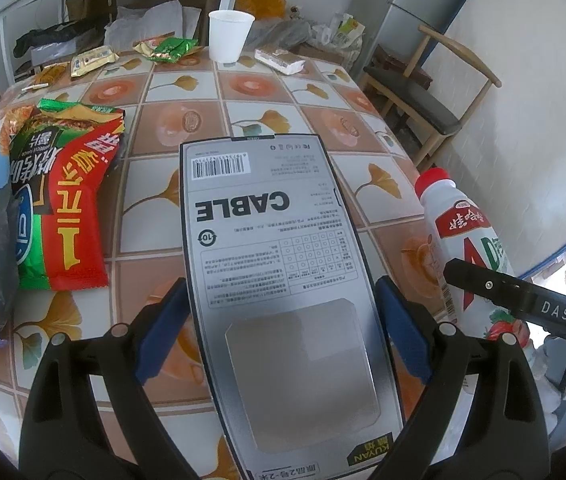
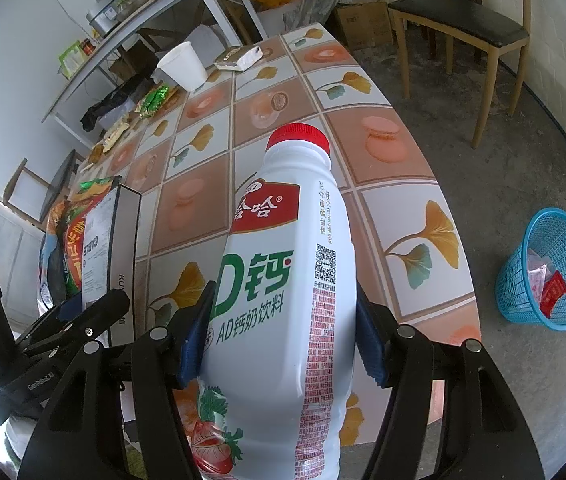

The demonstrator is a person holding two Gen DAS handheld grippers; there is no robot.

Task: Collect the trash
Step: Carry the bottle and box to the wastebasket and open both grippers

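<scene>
My right fingers [image 2: 283,344] clench a white milk-drink bottle [image 2: 283,280] above the tiled worktop [image 2: 403,216]; my left fingers [image 1: 281,328] grasp a grey cable box [image 1: 271,240] just left of the bottle. A blue basket [image 2: 523,280] holding wrappers sits on the floor, right of the bottle.

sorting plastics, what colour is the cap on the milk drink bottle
Red, on the white bottle; its cap shows best in the right wrist view.

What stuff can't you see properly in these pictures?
- Cable box: left wrist view, bottom cut off by the edge.
- Milk bottle: right wrist view, base cut off by the edge; contents hidden by white plastic.
- Blue basket: right wrist view, trash too small to identify.
</scene>
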